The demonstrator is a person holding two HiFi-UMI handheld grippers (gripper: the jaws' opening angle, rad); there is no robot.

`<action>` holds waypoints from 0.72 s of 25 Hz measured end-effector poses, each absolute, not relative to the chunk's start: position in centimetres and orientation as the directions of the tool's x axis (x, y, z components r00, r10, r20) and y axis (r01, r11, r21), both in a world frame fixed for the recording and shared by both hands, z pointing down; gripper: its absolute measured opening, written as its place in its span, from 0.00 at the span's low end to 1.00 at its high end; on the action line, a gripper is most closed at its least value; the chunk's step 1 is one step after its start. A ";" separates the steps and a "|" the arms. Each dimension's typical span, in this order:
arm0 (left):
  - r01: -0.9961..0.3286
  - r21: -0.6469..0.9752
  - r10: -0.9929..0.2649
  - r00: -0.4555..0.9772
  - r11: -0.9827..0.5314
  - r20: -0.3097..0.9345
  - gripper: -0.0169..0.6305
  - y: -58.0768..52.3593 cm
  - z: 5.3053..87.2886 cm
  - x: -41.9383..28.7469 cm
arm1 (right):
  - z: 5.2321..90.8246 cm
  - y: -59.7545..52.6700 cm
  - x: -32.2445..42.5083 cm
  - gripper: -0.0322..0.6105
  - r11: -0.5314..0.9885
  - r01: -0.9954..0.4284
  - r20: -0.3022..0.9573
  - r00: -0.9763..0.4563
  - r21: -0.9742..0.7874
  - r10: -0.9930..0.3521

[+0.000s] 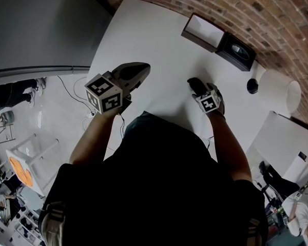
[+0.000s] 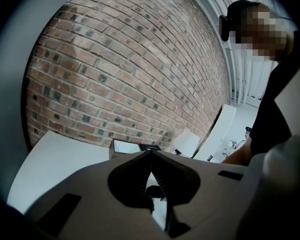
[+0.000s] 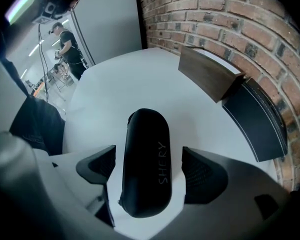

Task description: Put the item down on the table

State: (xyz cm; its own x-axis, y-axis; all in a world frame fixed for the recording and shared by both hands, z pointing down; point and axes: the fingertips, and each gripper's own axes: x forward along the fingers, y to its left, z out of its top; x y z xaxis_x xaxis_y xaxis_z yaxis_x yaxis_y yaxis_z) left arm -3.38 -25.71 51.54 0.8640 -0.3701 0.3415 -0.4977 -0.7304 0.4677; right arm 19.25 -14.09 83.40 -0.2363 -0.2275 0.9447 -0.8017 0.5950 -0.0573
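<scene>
A black oblong case (image 3: 145, 164) printed with pale letters lies flat on the white table (image 3: 115, 84). My right gripper (image 3: 147, 169) stands open around it, with a strip of table showing between each pad and the case. In the head view the case (image 1: 195, 82) sticks out ahead of the right gripper (image 1: 200, 89), near the table's front edge. My left gripper (image 1: 139, 69) hovers over the table's left front part. Its jaws meet at the tips (image 2: 151, 153) and hold nothing.
Against the brick wall (image 1: 246, 4) at the back right stand a brown box with a white inside (image 1: 204, 31) and a black box (image 1: 237, 52). A white cylinder (image 1: 280, 91) and a small black round thing (image 1: 252, 86) lie to the right. A person (image 3: 70, 44) stands far off.
</scene>
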 end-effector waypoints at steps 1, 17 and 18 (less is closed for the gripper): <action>-0.496 0.466 -0.370 0.865 -0.732 0.340 0.05 -25.6 51.4 -3.3 | 83.2 -14.1 19.4 0.72 0.592 -0.804 0.944 -0.234 -0.053 -0.233; -0.471 0.425 -0.365 0.878 -0.773 0.309 0.05 -23.4 48.3 -1.8 | 78.2 -14.6 22.2 0.71 0.461 -0.882 0.888 -0.283 -0.093 -0.362; -0.470 0.421 -0.365 0.879 -0.776 0.308 0.05 -23.2 48.0 -1.8 | 77.7 -14.6 22.3 0.71 0.446 -0.889 0.882 -0.292 -0.107 -0.371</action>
